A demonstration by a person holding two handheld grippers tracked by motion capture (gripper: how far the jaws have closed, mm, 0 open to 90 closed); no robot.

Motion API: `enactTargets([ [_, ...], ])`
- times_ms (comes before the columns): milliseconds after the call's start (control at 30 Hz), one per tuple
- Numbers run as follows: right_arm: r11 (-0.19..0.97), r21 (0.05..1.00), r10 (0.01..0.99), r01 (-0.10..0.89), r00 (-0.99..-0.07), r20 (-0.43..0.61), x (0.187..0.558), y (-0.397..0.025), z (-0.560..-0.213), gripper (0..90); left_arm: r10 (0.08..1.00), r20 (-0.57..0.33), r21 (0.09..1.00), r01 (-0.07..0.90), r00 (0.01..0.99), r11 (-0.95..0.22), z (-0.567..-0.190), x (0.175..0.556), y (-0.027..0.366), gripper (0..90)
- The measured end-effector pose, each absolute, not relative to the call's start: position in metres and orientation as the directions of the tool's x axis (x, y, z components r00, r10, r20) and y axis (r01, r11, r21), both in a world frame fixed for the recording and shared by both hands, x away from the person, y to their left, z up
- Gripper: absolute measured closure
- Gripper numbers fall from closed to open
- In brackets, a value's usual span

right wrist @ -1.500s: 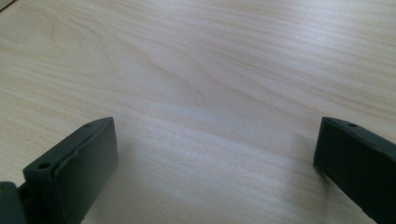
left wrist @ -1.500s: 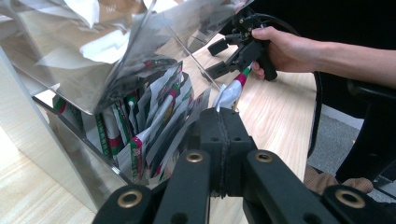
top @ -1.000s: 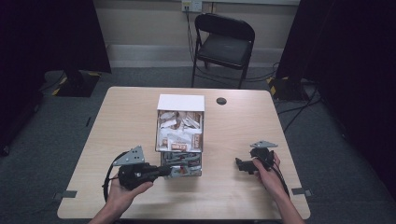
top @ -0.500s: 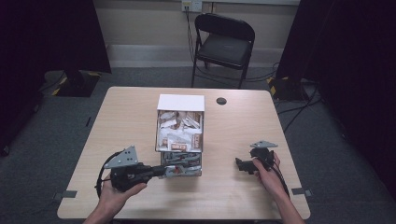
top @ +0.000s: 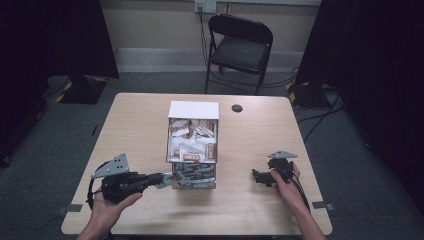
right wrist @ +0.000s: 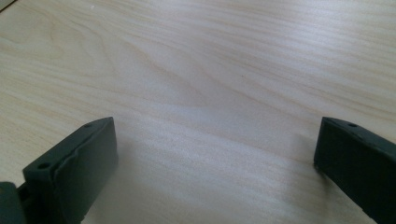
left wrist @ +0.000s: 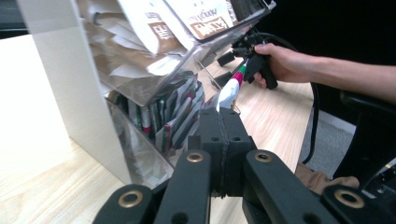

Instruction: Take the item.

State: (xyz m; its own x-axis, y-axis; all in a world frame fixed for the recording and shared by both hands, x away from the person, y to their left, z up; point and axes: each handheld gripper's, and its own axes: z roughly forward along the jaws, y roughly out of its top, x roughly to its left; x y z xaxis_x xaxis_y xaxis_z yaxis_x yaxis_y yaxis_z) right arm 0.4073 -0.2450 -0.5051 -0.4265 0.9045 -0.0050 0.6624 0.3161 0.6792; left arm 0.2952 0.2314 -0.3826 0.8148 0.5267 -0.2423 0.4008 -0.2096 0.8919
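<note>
Black left tongs [left wrist: 223,122] are clamped on one sachet [left wrist: 229,91] beside the clear two-tier dispenser [top: 192,145], a grip legible from the left gripper view; right tongs [top: 257,176] rest spread apart on the counter [top: 260,125].

- The left gripper [top: 167,179] lies low at the near left of the high view, held in the left hand [top: 107,202], and points right along the table.
- Its jaws are pressed together on a thin sachet [left wrist: 229,91], white with what looks like a red and green end.
- The right gripper [top: 257,176] rests low at the near right in the right hand [top: 285,185], jaws spread wide apart.
</note>
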Motion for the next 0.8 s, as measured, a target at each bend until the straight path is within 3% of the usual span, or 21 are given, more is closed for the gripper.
enactTargets([
  [433,0.316,0.679,0.905,0.663,-0.426,-0.005,0.407,-0.245,-0.505,0.0,0.590,-0.269,0.891,0.429,0.761,-0.147,-0.384,0.293,0.268,90.0],
  [800,0.315,0.679,0.905,0.663,-0.425,-0.004,0.407,-0.245,-0.505,0.0,0.661,-0.281,0.876,0.467,0.696,-0.119,-0.390,0.313,0.291,90.0],
])
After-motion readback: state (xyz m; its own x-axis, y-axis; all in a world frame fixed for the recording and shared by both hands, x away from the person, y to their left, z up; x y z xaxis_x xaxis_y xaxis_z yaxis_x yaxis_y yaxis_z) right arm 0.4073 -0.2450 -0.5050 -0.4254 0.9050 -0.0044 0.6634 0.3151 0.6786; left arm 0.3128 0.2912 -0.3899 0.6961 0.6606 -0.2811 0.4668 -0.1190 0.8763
